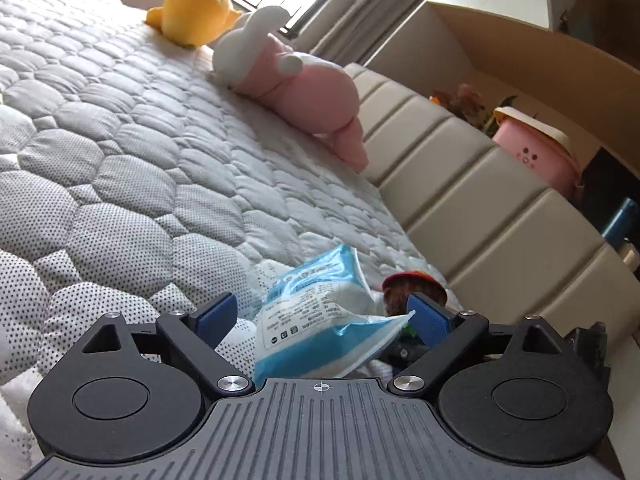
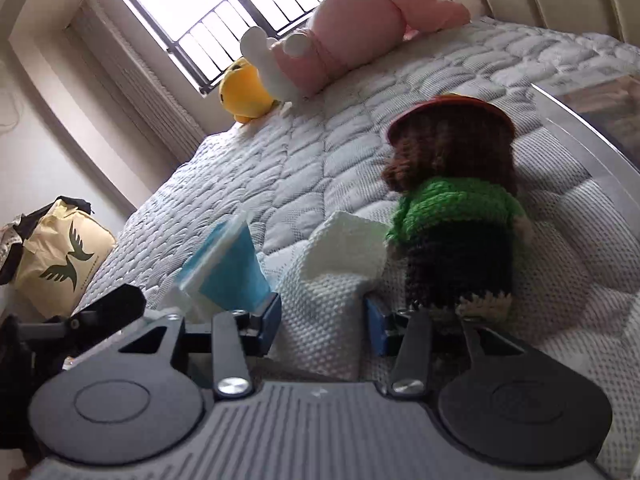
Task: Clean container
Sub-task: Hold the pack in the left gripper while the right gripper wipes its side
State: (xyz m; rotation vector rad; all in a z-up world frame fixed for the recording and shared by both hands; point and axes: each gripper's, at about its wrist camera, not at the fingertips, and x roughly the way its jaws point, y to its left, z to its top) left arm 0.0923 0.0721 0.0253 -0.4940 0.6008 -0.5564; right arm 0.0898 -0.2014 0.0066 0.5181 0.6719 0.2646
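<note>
The left gripper (image 1: 324,316) sat with jaws apart around the blue wipes pack (image 1: 320,320); the right gripper (image 2: 324,320) was parted too, by a white wipe (image 2: 344,248). The clear container (image 2: 592,120) lay far right. Probably fetching a wipe.

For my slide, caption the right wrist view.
Open right gripper over a white wipe, beside a crocheted doll on the quilted bed.
</note>
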